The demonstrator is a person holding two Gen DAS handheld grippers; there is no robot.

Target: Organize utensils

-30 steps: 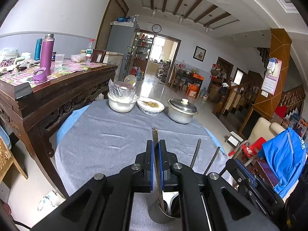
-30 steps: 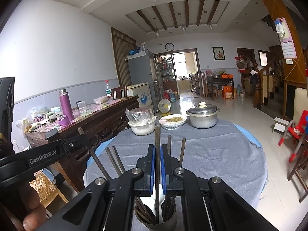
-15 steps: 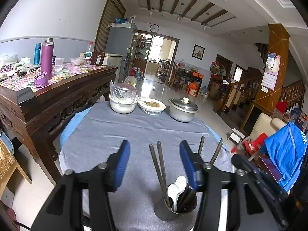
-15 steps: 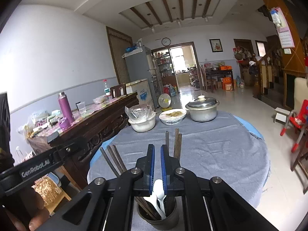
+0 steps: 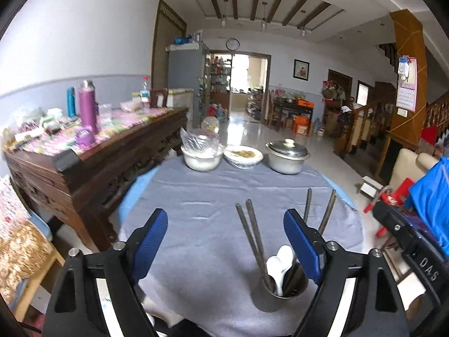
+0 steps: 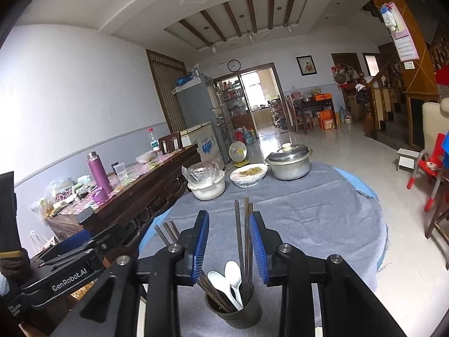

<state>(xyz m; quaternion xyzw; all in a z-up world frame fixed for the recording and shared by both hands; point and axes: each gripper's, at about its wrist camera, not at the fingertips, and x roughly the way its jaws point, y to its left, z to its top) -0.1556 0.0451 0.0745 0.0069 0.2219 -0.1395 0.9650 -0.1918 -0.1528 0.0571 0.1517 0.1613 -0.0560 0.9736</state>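
Steel holder cup [image 6: 234, 313] at bottom centre already carries chopsticks [image 6: 243, 233] and white spoons [image 6: 228, 279]. Both grippers, left [image 5: 226, 248] wide and right [image 6: 229, 243] narrower, are opening with nothing clamped; best to lift straight off the grey surface [image 6: 314, 219], avoiding the upright sticks.

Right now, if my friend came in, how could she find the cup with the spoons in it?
Look at the round table with the grey cloth. Three food dishes stand in a row at its far edge, and the cup stands alone at the near edge. It is the only dark metal cup there, with white spoons and long chopsticks sticking out of it.
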